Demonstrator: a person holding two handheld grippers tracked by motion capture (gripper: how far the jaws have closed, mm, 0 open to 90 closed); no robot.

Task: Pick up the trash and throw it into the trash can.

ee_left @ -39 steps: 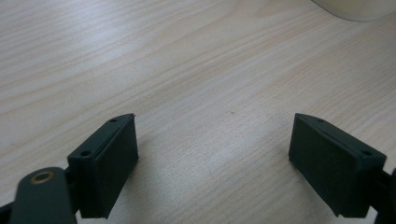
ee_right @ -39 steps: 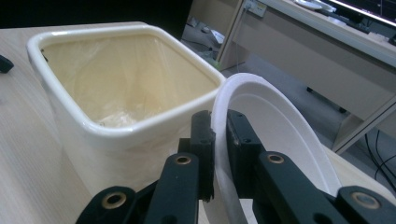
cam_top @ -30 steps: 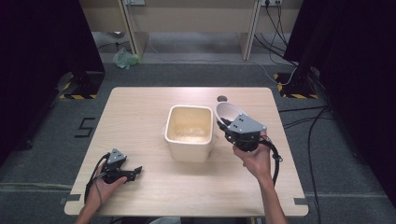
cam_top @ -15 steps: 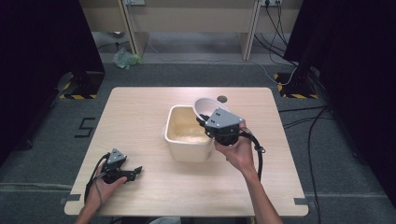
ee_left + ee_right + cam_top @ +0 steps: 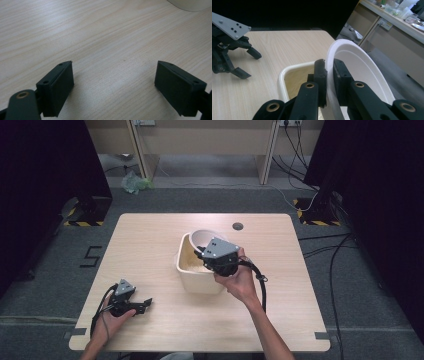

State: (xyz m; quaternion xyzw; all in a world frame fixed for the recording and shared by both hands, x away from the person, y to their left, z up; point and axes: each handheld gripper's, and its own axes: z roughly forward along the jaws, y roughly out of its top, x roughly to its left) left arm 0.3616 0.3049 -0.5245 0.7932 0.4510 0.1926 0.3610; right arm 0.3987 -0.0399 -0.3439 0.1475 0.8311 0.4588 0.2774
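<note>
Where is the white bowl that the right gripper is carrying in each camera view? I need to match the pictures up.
High view: the white bowl sits at centre, tilted over the far end of the cream tub, its rim pinched by the right gripper.
Left gripper view: not in it.
Right gripper view: the bowl rises edge-on at centre right, its rim between the black jaws.
Shared landmark: the cream tub, at the top right edge of the left gripper view and at lower centre of the right gripper view.

We hold the bowl (image 5: 202, 238) over the tub (image 5: 200, 282) at mid-table; our left gripper (image 5: 134, 306) rests front-left
</note>
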